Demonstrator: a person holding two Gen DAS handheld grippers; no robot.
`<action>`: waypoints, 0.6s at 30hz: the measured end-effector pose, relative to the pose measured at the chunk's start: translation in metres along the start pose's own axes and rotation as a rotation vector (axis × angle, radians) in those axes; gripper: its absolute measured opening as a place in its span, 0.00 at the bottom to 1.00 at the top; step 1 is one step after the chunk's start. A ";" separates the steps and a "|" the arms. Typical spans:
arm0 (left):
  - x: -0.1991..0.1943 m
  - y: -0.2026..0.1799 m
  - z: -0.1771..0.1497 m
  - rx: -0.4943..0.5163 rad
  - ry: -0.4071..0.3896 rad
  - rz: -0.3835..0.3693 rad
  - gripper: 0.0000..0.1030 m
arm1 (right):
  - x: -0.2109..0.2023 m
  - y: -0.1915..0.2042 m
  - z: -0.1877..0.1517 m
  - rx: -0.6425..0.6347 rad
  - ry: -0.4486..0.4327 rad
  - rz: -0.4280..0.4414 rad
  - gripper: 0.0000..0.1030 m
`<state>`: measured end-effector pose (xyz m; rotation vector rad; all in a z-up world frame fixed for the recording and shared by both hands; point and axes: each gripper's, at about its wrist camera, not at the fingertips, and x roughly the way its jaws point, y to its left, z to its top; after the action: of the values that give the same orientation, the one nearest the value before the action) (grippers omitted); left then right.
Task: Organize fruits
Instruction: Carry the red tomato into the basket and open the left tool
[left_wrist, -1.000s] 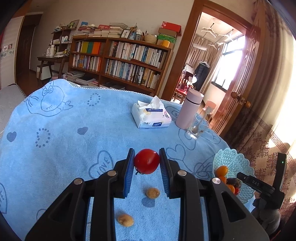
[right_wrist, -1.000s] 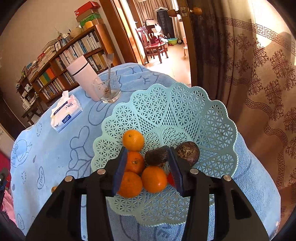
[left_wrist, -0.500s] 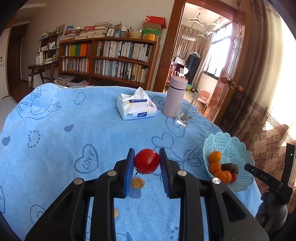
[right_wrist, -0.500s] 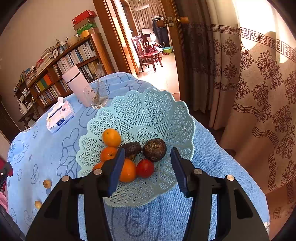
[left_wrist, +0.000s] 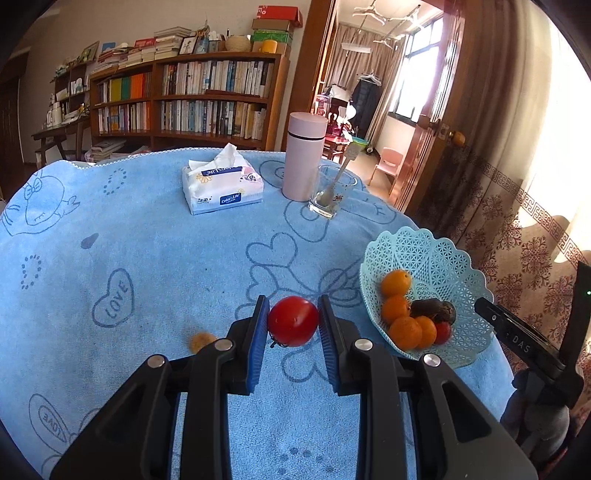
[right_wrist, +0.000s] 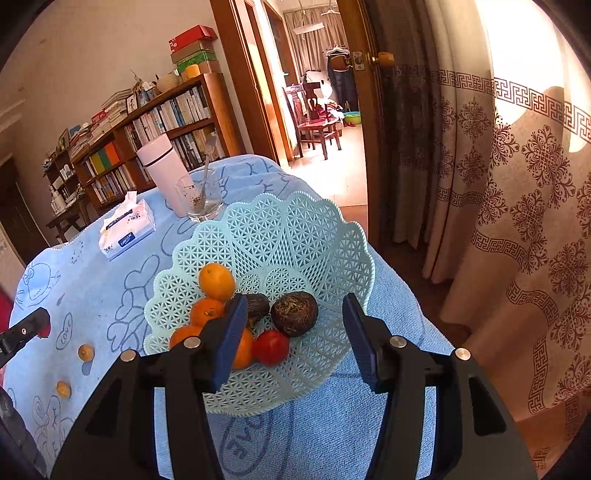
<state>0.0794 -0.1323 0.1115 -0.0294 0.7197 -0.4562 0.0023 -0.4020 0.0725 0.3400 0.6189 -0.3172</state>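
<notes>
A red tomato (left_wrist: 293, 320) is clamped between the two blue pads of the left gripper (left_wrist: 293, 325), held above the blue cloth (left_wrist: 166, 251), to the left of the basket. The pale green lattice basket (right_wrist: 295, 236) holds oranges (right_wrist: 216, 276), two dark fruits (right_wrist: 294, 314) and a second tomato (right_wrist: 270, 347). The right gripper (right_wrist: 293, 341) hangs over the basket's near rim, pointing forward, its fingers wide apart and holding nothing. Two small brown fruits (right_wrist: 85, 352) lie on the cloth, left of the basket.
</notes>
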 end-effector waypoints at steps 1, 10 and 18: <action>0.003 -0.006 0.001 0.008 0.007 -0.007 0.26 | -0.002 -0.001 0.001 -0.006 -0.015 -0.004 0.55; 0.036 -0.062 0.004 0.066 0.071 -0.110 0.26 | -0.009 -0.016 0.004 -0.004 -0.102 -0.042 0.57; 0.069 -0.098 0.005 0.098 0.133 -0.187 0.26 | -0.013 -0.031 0.011 0.054 -0.114 -0.039 0.61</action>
<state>0.0893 -0.2502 0.0895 0.0263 0.8285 -0.6764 -0.0139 -0.4319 0.0824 0.3592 0.5065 -0.3887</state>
